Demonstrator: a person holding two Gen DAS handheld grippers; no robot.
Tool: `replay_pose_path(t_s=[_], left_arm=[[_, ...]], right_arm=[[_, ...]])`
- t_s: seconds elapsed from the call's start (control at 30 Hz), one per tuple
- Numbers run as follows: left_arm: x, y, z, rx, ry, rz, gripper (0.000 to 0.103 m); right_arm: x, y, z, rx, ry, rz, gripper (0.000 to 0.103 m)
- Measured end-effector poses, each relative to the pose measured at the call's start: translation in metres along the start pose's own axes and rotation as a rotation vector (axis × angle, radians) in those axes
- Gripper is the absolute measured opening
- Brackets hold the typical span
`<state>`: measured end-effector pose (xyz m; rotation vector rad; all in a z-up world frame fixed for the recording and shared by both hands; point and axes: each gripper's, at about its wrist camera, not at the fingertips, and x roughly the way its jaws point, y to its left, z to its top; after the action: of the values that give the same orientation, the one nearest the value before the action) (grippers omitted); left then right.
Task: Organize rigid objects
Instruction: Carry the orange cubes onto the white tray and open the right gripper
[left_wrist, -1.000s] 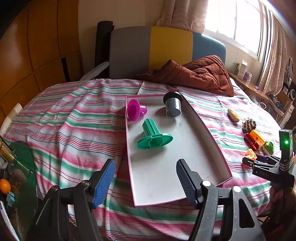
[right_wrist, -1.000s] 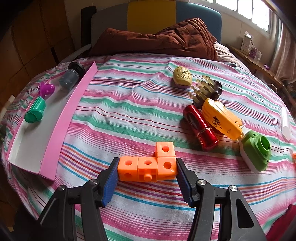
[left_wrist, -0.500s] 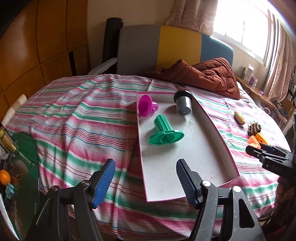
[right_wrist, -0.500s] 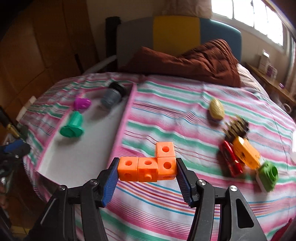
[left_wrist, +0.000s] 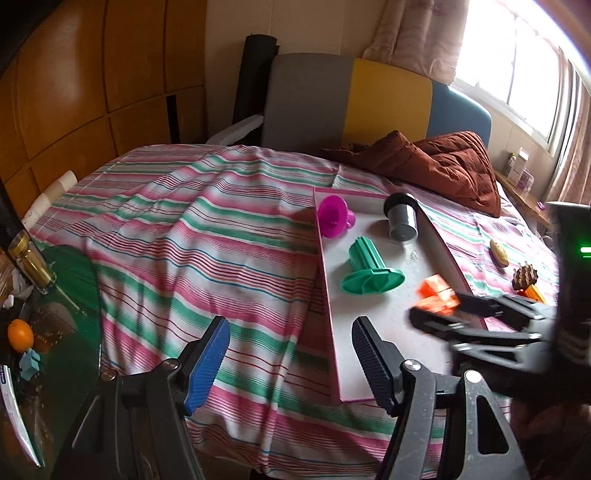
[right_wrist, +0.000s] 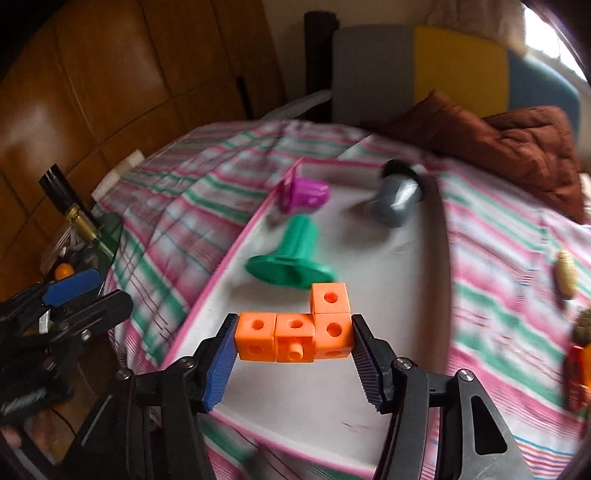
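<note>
Fingers (right_wrist: 221, 354) of the right gripper (right_wrist: 293, 350) clamp the orange block cluster (right_wrist: 295, 332) end to end: three cubes in a row, a fourth stacked on the right one, held level in the air over the near part of the white tray (right_wrist: 399, 302). Tray has a pink rim and lies on the striped bed (left_wrist: 184, 236). Already in it: green flanged spool (right_wrist: 291, 258) just beyond the cluster, magenta funnel piece (right_wrist: 304, 192) at the far left, grey cylinder (right_wrist: 399, 199) at the far middle. Right view is blurred, so the height above the tray floor cannot be judged. Left gripper (left_wrist: 288, 354) hangs wide open and empty off the tray's near left corner. Right of the tray on the bed: yellow oval piece (right_wrist: 567, 273), brown spiky piece (left_wrist: 524, 277), other items cut off at the frame edge. Judgement: step in hand is setting the cluster down. Do it well by lowering onto bare floor nearer than the spool, keeping the row level, releasing only once it rests flat, then backing out without nudging the spool's flange.
</note>
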<state>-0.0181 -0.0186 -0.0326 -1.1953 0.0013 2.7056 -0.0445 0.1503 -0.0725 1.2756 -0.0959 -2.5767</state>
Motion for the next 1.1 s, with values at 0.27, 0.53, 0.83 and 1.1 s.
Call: replay_pose_path(t_s=[0.27,0.53,0.83,1.1], left_arm=[[0.001,0.006,0.0,-0.005,0.004,0.015,0.07],[0.003,0.009,-0.001,-0.008,0.012,0.018,0.07],[-0.002,0.007,-0.001,-0.007,0.003,0.018,0.07],[-0.005,0.001,0.001,0.007,-0.003,0.008,0.07]], right_arm=[[0.044,0.02,0.008,-0.002,0.064,0.006,0.06],[0.047,0.02,0.006,-0.002,0.076,0.023,0.062],[0.023,0.016,0.006,0.027,0.023,0.049,0.071],[-0.02,-0.007,0.002,0.067,-0.074,-0.021,0.074]])
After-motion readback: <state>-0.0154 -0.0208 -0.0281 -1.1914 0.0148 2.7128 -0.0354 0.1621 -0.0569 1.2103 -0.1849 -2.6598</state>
